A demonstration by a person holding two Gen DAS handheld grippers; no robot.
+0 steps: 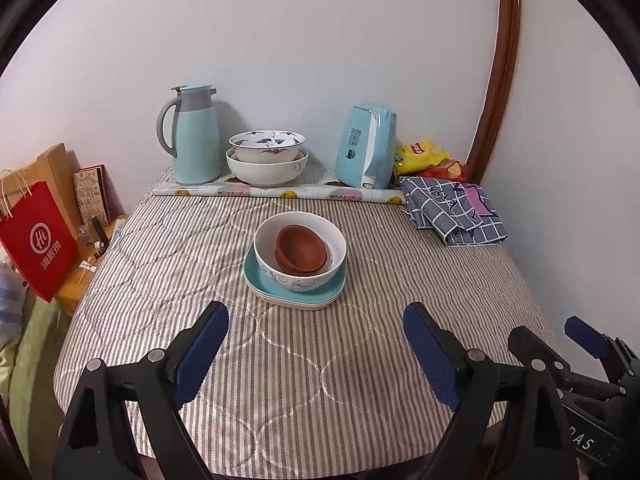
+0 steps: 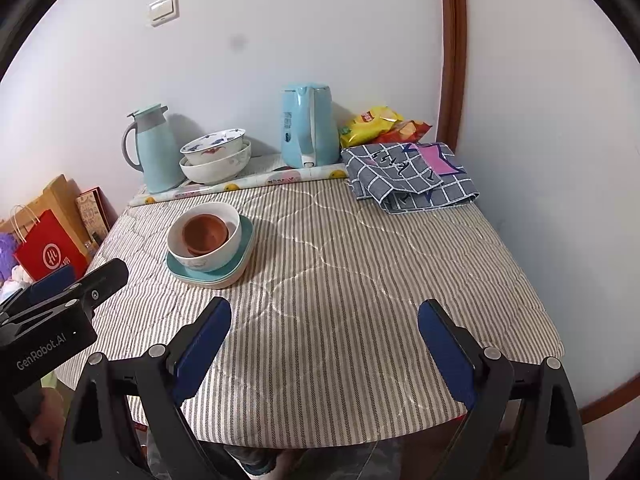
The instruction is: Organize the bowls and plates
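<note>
A stack stands mid-table: teal plates (image 1: 260, 280) (image 2: 246, 250) at the bottom, a white patterned bowl (image 1: 316, 276) (image 2: 232, 240) on them, brown bowls (image 1: 300, 250) (image 2: 205, 234) nested inside. Two more white bowls, nested (image 1: 267, 158) (image 2: 216, 158), stand at the back by the wall. My left gripper (image 1: 316, 316) is open and empty, a little short of the stack. My right gripper (image 2: 324, 312) is open and empty over bare cloth, right of the stack. It also shows in the left wrist view (image 1: 556, 332).
The table has a striped cloth (image 1: 320, 380) (image 2: 360, 280). At the back stand a teal flask (image 1: 196, 136) (image 2: 154, 150), a blue kettle (image 1: 366, 148) (image 2: 308, 126), snack bags (image 1: 424, 156) (image 2: 380, 122) and a folded checked cloth (image 1: 452, 212) (image 2: 412, 176). A red bag (image 1: 36, 240) (image 2: 52, 254) stands left.
</note>
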